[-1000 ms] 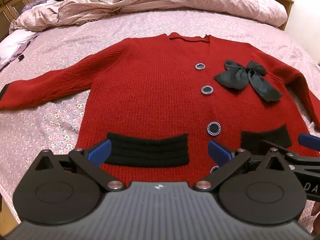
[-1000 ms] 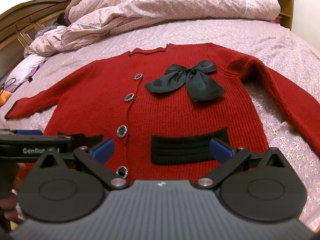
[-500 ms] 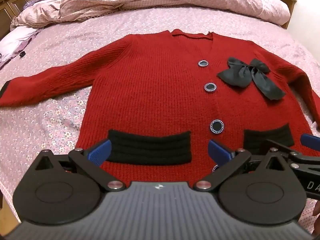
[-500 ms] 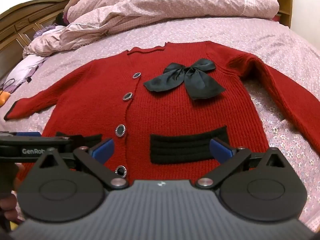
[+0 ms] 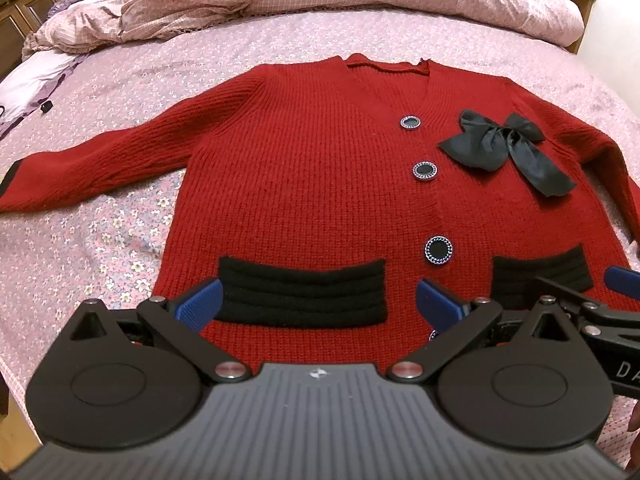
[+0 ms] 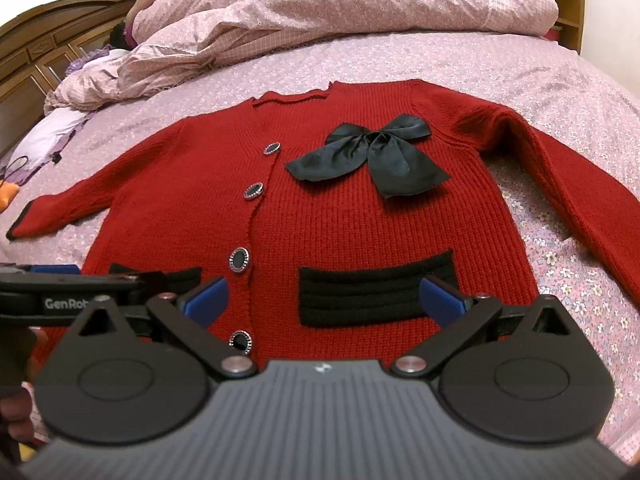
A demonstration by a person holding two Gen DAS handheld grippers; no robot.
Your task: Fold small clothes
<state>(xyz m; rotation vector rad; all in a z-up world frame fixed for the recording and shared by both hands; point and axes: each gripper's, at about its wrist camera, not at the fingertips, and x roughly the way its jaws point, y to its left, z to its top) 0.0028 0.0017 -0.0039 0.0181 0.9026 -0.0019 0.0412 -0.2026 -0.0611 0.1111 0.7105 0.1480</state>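
Easing closer over the last second, the left claw (image 5: 316, 300) and right claw (image 6: 324, 298) hover wide open and empty just short of the flat, unfolded red cardigan (image 5: 320, 184) hem ahead, so folding hasn't begun.

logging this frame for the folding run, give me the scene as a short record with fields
garment: red cardigan, flat, face up, unfolded
surface: bed with floral sheet
sleeves: both spread outward
trim: black bow on chest, two black pockets near hem
buttons: four visible, front looks closed
left gripper: open, over left pocket, holds nothing
right gripper: open, over right pocket, holds nothing
background: pink duvet bunched near headboard
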